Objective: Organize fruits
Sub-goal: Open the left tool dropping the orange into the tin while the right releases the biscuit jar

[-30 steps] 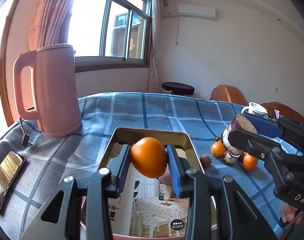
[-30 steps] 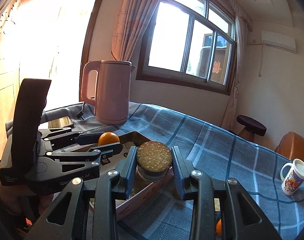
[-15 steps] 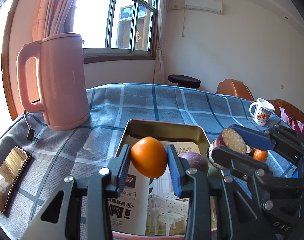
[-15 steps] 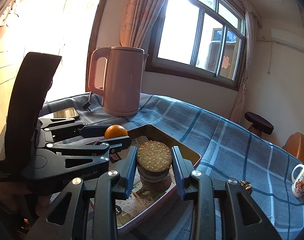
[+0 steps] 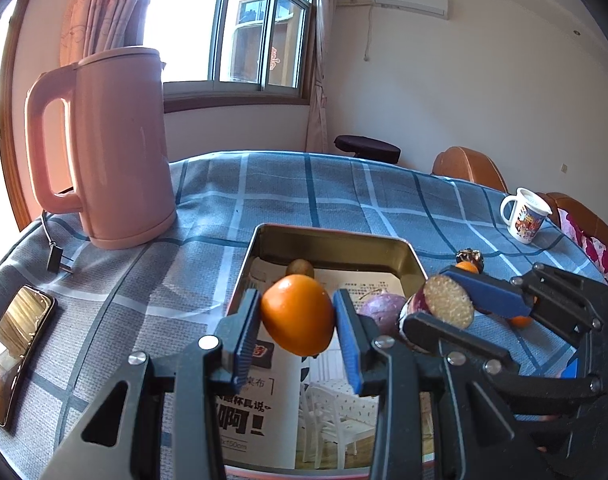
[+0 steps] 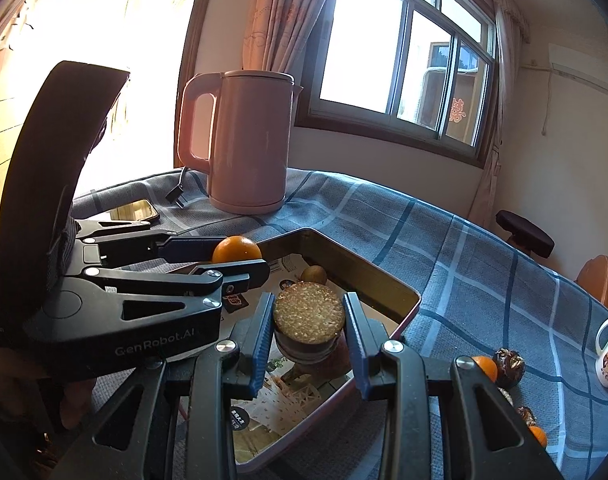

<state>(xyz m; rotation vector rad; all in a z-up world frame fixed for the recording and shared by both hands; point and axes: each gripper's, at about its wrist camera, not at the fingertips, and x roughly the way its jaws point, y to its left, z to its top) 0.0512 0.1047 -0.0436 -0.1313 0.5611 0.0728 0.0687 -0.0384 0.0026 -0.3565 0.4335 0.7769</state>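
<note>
My left gripper (image 5: 298, 320) is shut on an orange (image 5: 297, 314) and holds it above the metal tray (image 5: 327, 240). My right gripper (image 6: 307, 330) is shut on a purple fruit with a cut, grainy face (image 6: 308, 317), also above the tray (image 6: 363, 276). In the left wrist view this cut fruit (image 5: 447, 307) sits at the tray's right side. A kiwi (image 5: 300, 269) and a whole purple fruit (image 5: 381, 309) lie in the paper-lined tray. More oranges (image 6: 483, 366) and dark fruits (image 6: 508, 362) lie on the cloth to the right.
A pink kettle (image 5: 112, 148) stands at the back left with its plug (image 5: 58, 260) on the cloth. A phone (image 5: 14, 348) lies at the left edge. A white mug (image 5: 525, 216) stands at the far right. The table has a blue checked cloth (image 5: 343, 192).
Both grippers have moved forward and over the tray with their fruits. The right gripper has swung left from the loose fruits to the tray's right side.
</note>
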